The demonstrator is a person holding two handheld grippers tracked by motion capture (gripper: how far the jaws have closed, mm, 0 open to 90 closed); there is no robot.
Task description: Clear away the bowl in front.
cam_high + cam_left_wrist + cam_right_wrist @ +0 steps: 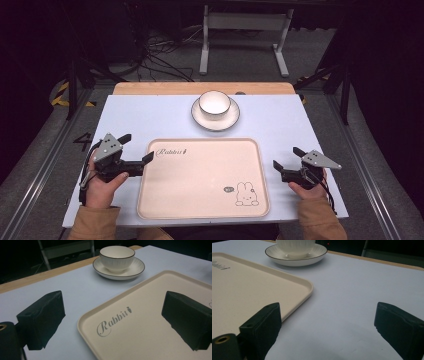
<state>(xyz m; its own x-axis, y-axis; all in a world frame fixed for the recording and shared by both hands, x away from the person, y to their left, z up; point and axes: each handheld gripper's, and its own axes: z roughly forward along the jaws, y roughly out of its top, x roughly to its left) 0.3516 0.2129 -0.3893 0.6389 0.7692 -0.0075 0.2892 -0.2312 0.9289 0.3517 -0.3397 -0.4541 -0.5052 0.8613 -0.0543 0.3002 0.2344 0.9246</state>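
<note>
At the centre of the table (150, 117), nearer the 6 o'clock edge, a beige tray (202, 180) is laid flat, printed with a script word at its 10 o'clock corner and a small rabbit drawing (245, 194) toward its 5 o'clock corner. At the tray's 9 o'clock side the left gripper (136, 148) is held with jaws spread wide; in the left gripper view one jaw is seen over the tray's near corner and the other over the table, nothing between them. At the tray's 3 o'clock side the right gripper (287, 157) is likewise held wide apart and empty, just off the rim. At 12 o'clock from the tray, apart from it, a white bowl (215, 103) is seated on a saucer (215, 121)
</note>
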